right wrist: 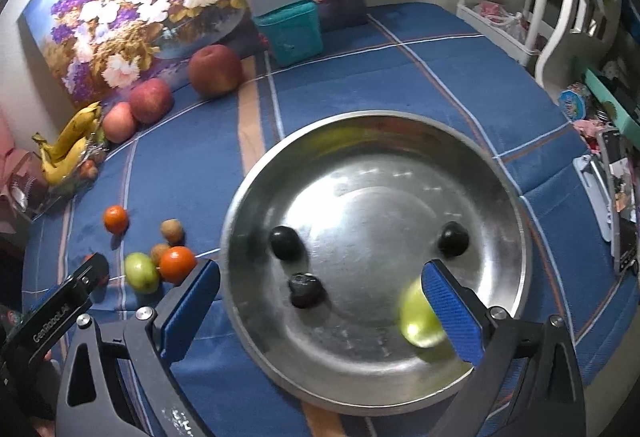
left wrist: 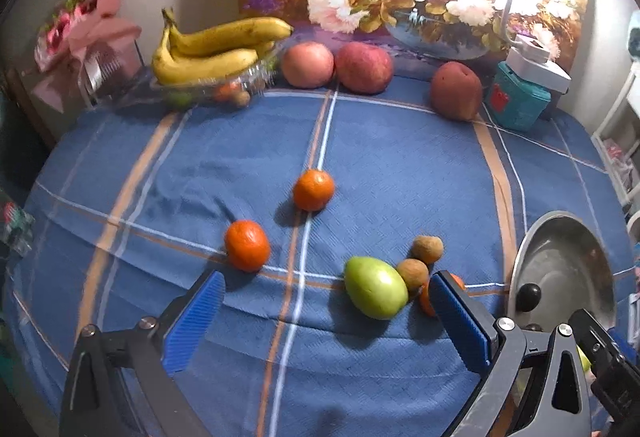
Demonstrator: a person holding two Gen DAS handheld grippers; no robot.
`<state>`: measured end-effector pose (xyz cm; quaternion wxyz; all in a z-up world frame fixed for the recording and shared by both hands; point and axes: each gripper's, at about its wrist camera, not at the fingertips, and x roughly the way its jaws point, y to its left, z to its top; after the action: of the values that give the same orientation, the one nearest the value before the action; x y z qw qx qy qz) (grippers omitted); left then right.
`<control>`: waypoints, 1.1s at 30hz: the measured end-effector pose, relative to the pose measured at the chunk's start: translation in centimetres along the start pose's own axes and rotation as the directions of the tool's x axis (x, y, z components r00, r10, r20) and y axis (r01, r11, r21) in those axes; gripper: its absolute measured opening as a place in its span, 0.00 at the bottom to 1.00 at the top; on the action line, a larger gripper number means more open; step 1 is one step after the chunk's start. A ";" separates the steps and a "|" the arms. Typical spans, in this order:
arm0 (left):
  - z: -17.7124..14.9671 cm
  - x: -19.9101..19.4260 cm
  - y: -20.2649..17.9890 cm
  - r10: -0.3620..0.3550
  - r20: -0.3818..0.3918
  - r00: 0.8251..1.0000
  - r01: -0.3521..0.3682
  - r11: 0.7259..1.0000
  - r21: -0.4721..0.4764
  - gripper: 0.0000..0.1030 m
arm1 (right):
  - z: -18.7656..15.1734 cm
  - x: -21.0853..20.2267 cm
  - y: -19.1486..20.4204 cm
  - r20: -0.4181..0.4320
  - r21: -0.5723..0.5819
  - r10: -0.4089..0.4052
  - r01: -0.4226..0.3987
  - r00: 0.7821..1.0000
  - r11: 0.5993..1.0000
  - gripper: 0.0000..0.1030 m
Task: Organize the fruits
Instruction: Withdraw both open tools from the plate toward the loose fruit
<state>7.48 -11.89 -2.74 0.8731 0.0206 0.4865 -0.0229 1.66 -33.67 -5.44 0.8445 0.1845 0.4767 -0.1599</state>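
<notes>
Right tongs (right wrist: 320, 313) agape above steel bowl (right wrist: 500, 173)

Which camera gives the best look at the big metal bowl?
The right wrist view: the metal bowl fills the middle, whole rim visible, with three dark fruits and a blurred green fruit inside. The left wrist view shows only part of it at the right edge, with one dark fruit.

I can read "GenRobot.AI" in white on the black left gripper (right wrist: 90, 279) body (lettering small, slightly blurred); nothing else is legible.
</notes>
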 end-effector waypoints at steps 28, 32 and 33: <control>2.6 1.1 7.8 0.010 -0.035 0.999 -0.013 0.997 -0.080 1.00 | 0.1 1.7 9.2 0.014 -0.102 0.085 -0.083 0.996 0.991 0.98; 3.3 1.4 9.9 -0.001 -0.012 1.000 0.000 0.995 -0.098 1.00 | 0.5 2.6 10.8 -0.001 -0.111 0.126 -0.125 0.992 0.986 0.98; 3.5 1.6 10.3 -0.010 -0.014 1.000 0.008 0.995 -0.104 1.00 | 0.5 2.7 11.2 -0.007 -0.121 0.137 -0.137 0.991 0.983 0.98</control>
<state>11.89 -1.90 -2.11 0.8693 -0.0270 0.4936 -0.0013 8.37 -24.33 -5.76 0.8634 0.1652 0.4713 -0.0723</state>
